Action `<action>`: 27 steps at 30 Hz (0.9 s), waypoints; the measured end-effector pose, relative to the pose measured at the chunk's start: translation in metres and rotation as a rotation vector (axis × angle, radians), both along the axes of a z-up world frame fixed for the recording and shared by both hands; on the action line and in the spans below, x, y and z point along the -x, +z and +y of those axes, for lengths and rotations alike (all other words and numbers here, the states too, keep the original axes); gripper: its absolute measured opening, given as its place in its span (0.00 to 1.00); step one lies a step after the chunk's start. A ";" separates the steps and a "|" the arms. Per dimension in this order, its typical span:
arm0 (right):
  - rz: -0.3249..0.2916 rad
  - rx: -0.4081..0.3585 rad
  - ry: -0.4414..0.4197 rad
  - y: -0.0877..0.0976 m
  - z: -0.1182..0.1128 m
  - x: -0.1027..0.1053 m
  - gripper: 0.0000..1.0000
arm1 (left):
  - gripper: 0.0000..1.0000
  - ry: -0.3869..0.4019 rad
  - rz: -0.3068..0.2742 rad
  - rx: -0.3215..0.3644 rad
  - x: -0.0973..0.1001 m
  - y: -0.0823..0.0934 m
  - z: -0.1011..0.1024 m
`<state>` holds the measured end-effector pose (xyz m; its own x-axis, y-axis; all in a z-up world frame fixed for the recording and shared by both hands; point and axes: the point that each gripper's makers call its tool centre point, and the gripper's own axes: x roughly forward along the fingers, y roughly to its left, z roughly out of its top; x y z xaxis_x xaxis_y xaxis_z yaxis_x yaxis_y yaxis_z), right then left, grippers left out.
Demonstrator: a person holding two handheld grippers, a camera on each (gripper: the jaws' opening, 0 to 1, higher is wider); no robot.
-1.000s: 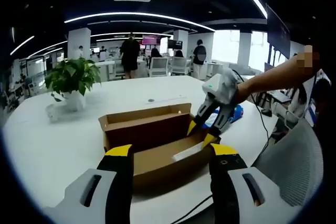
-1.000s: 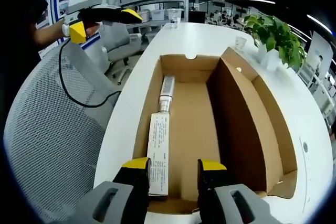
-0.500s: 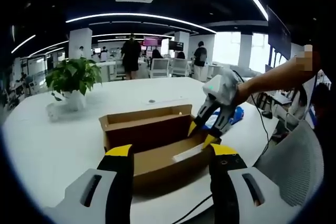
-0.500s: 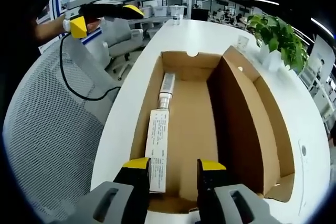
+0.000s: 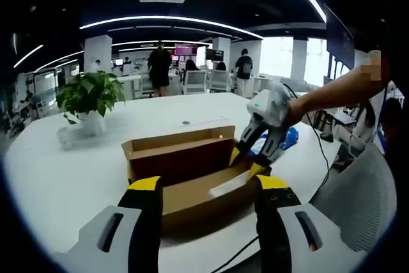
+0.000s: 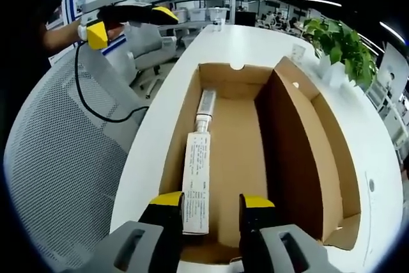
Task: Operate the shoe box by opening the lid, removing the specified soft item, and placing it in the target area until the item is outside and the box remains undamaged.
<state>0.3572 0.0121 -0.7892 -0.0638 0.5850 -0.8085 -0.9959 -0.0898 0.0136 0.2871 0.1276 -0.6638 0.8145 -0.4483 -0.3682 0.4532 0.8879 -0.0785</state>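
The right gripper (image 6: 209, 202) hangs with jaws parted and empty over the near end of the open brown cardboard shoe box (image 6: 300, 151). A long white printed carton with a tube (image 6: 198, 169) lies inside along the box's left wall. The left gripper (image 5: 207, 185), jaws apart and empty, hovers short of the box on the white round table (image 5: 57, 177). A potted green plant (image 5: 88, 97) stands well apart.

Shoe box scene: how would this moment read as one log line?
shoe box: lid open | white tube: inside | right gripper: open, above tube | left gripper: open, apart
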 end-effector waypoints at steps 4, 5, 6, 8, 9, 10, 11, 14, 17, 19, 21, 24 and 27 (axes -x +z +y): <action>0.025 -0.031 0.010 0.005 0.006 0.006 0.30 | 0.59 0.006 -0.003 -0.002 0.000 0.000 0.001; 0.022 -0.031 0.014 0.004 0.007 0.007 0.30 | 0.59 0.007 -0.003 -0.002 0.000 0.000 0.002; 0.019 -0.030 0.019 0.003 0.009 0.008 0.30 | 0.58 0.007 -0.003 0.000 0.000 0.000 0.002; 0.032 -0.031 0.021 0.000 0.013 0.010 0.30 | 0.58 0.007 -0.001 -0.002 0.000 0.000 0.002; 0.030 -0.031 0.021 -0.001 0.014 0.011 0.28 | 0.58 0.007 -0.001 -0.002 0.000 0.000 0.002; 0.030 -0.031 0.022 -0.002 0.015 0.010 0.28 | 0.58 0.008 -0.002 -0.003 0.000 0.000 0.002; 0.031 -0.032 0.022 -0.003 0.017 0.011 0.26 | 0.58 0.008 -0.002 -0.004 0.000 0.000 0.002; 0.028 -0.036 0.030 -0.004 0.019 0.012 0.22 | 0.58 0.010 -0.001 -0.003 0.000 0.000 0.002; 0.032 -0.034 0.035 -0.006 0.019 0.013 0.18 | 0.58 0.009 0.002 -0.002 -0.001 -0.002 0.002; 0.032 -0.032 0.035 -0.007 0.019 0.014 0.16 | 0.58 0.009 0.003 -0.005 -0.001 -0.002 0.002; 0.032 -0.030 0.040 -0.008 0.018 0.015 0.15 | 0.58 0.009 0.003 -0.008 -0.001 -0.003 0.002; 0.030 -0.035 0.031 -0.007 0.018 0.015 0.14 | 0.58 0.009 0.004 -0.010 -0.002 -0.003 0.003; 0.029 -0.036 0.021 -0.007 0.018 0.014 0.14 | 0.59 0.007 0.006 -0.012 -0.002 -0.004 0.002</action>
<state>0.3428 0.0296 -0.7963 -0.0998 0.6121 -0.7845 -0.9930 -0.1116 0.0392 0.2888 0.1298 -0.6675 0.8156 -0.4378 -0.3782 0.4464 0.8921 -0.0700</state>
